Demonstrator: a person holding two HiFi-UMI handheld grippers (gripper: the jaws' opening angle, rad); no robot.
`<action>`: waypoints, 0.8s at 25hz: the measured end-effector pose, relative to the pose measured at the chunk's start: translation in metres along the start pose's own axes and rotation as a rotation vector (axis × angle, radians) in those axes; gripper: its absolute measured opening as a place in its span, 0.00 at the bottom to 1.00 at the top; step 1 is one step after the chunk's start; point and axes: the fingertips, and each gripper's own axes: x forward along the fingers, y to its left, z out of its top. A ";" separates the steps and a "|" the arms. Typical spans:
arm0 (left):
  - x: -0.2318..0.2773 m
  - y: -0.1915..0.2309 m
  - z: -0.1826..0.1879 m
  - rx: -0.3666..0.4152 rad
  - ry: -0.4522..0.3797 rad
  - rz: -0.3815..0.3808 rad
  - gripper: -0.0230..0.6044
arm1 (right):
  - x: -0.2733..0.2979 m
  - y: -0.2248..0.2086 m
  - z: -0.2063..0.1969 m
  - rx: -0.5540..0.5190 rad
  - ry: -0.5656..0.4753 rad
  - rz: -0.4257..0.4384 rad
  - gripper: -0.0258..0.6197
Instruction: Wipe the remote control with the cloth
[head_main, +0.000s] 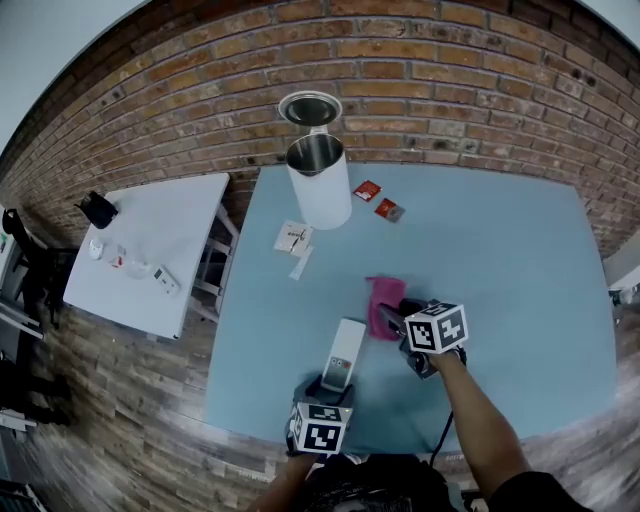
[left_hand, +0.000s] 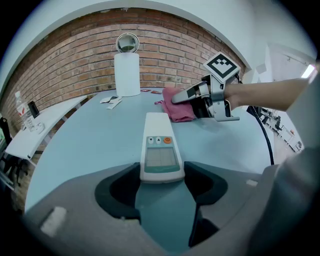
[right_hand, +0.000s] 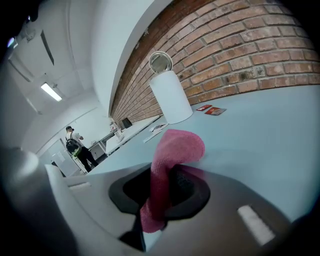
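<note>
A white remote control (head_main: 347, 348) lies flat on the blue table (head_main: 520, 260), with its screen and buttons facing up (left_hand: 159, 145). My left gripper (head_main: 337, 385) is at the remote's near end, and the pads rest against both of its sides (left_hand: 161, 175). A pink cloth (head_main: 380, 293) hangs folded from my right gripper (head_main: 388, 318), which is shut on it (right_hand: 160, 192). The cloth (left_hand: 177, 110) touches the table just right of the remote's far end. In the right gripper view the cloth (right_hand: 172, 150) loops up out of the jaws.
A white kettle (head_main: 318, 180) with its lid open stands at the table's far side. Beside it lie two red sachets (head_main: 367, 191) and white paper packets (head_main: 294, 238). A white side table (head_main: 150, 250) with small items stands left. A person (right_hand: 75, 145) stands far off.
</note>
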 end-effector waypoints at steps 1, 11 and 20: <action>0.000 0.000 0.000 0.000 -0.001 0.000 0.49 | -0.001 0.003 -0.002 0.004 -0.002 0.001 0.14; 0.000 0.000 0.001 0.005 -0.008 -0.005 0.49 | -0.014 0.030 -0.026 0.044 -0.032 -0.023 0.14; 0.000 0.000 0.002 0.007 -0.008 -0.007 0.49 | -0.023 0.062 -0.050 0.055 -0.040 -0.008 0.14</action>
